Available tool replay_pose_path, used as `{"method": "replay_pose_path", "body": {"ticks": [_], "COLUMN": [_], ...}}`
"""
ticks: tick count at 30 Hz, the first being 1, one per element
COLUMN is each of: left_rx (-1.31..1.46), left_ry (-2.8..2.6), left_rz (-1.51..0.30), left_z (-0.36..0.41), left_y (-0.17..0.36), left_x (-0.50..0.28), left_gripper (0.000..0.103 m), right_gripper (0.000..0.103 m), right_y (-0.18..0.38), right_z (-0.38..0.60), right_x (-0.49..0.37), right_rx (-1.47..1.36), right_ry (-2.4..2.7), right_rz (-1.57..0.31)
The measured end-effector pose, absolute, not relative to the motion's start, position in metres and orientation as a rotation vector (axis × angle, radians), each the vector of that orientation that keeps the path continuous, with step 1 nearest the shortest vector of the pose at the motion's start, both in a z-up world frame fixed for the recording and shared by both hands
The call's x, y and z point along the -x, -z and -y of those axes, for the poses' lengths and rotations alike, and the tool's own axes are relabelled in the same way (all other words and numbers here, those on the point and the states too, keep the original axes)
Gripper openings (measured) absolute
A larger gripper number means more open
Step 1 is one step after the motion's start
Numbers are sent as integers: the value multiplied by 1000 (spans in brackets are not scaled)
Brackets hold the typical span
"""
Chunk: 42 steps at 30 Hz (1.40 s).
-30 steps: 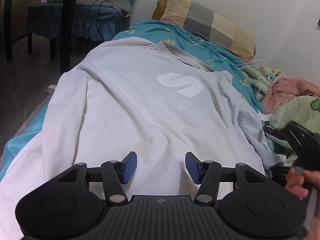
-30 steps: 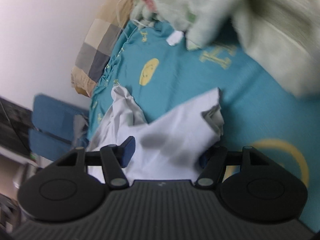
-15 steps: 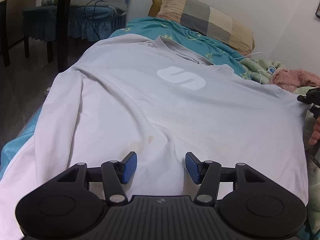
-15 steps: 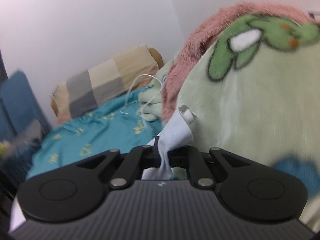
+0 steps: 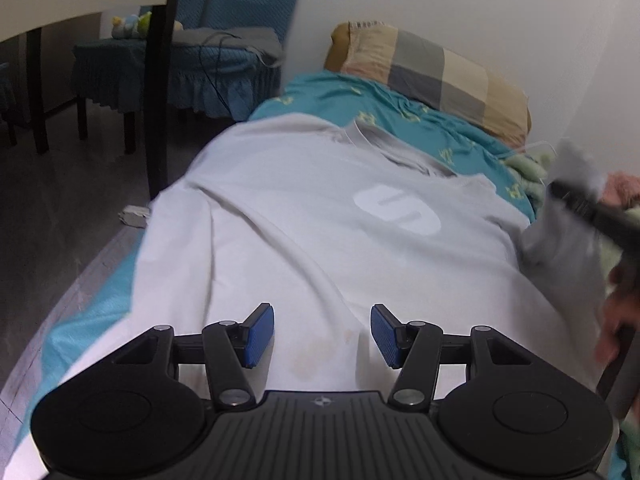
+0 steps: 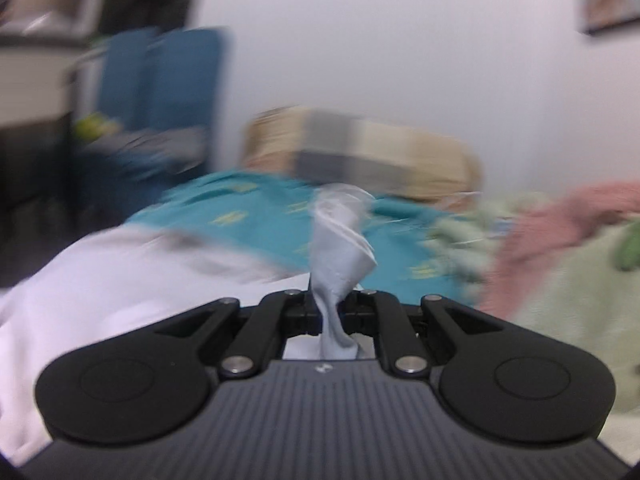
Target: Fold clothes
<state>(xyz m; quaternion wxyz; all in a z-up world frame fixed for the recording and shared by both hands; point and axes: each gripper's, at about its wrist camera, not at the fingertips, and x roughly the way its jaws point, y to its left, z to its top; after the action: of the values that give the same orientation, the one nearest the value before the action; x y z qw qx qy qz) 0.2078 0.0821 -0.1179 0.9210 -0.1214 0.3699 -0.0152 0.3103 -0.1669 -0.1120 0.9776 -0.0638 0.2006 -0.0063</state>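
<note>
— Teal cotton, printed with small yellow marks: that is the bedsheet [image 5: 404, 108] we see under everything, on a bed set against a plain pale wall [image 5: 460, 12]. From the left wrist we also get the dark floor [image 5: 60, 208], a chair with a ruffled teal cover [image 5: 168, 76] and a black table leg [image 5: 160, 80]. Do we get any of that from the right wrist?

— Only as blur. What our right view adds is the fleecy blanket [image 6: 560, 280], pale green with a pink fold, heaped on the far side of the bed.

— The white shirt [image 5: 320, 240] lies front up across the sheet, collar toward the checked pillow [image 5: 432, 68] in tan and grey. It is smooth, thin fabric with long soft creases, a white rounded logo [image 5: 398, 210] on the chest and faint yellowish stains near the hem.

— Our left gripper [image 5: 323, 336] hovers over that hem with its blue ribbed pads [image 5: 260, 334] well apart, holding nothing.

— And in the left view the right gripper [image 5: 592, 212] is a dark blurred bar at the shirt's edge, a hand [image 5: 618, 320] below it.

— Our right view shows what that one cannot: the right gripper's jaws pressed together on a twisted bunch of the shirt's cloth [image 6: 340, 232], which stands up between them like a small cone.
</note>
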Motion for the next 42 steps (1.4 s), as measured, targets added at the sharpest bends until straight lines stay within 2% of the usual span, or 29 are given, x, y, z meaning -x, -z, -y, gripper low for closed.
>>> {"method": "replay_pose_path", "body": {"ticks": [2, 4, 6, 8, 13, 18, 24, 28, 29, 31, 38, 40, 41, 42], "left_rx": [263, 272, 271, 266, 227, 153, -93, -305, -340, -378, -417, -421, -421, -421], "left_ry": [23, 27, 34, 58, 122, 201, 286, 365, 386, 434, 622, 640, 644, 642], "left_rz": [-752, -751, -747, -745, -736, -709, -648, -607, -610, -631, -737, -760, -769, -774], "left_z": [-87, -89, -89, -86, -73, -55, -12, 33, 44, 64, 111, 116, 118, 118], "left_y": [115, 114, 113, 112, 110, 105, 106, 111, 114, 119, 146, 152, 155, 156], "left_x": [-207, -207, -207, -207, -199, -186, -184, -209, -218, -239, -298, -305, -308, -310], "left_gripper": [57, 57, 57, 57, 57, 57, 55, 55, 52, 46, 45, 39, 32, 18], "right_gripper": [12, 23, 53, 59, 59, 60, 60, 60, 60, 60, 63, 63, 63, 63], "right_y": [127, 139, 145, 140, 100, 78, 64, 68, 70, 76, 97, 102, 103, 104], "right_z": [140, 130, 135, 145, 175, 211, 232, 253, 258, 269, 306, 310, 311, 311], "right_x": [-306, -304, -299, -282, -217, -165, -171, -176, -177, -178, -186, -186, -186, -186], "right_rx": [156, 111, 12, -86, -280, -452, -489, -526, -535, -575, -758, -785, -795, -804], "right_ry": [-63, -125, -168, -178, -126, 2, 48, 44, 47, 54, 76, 80, 78, 77], "right_rz": [-460, -547, -636, -676, -770, -767, -675, -652, -649, -652, -677, -685, -690, -695]}}
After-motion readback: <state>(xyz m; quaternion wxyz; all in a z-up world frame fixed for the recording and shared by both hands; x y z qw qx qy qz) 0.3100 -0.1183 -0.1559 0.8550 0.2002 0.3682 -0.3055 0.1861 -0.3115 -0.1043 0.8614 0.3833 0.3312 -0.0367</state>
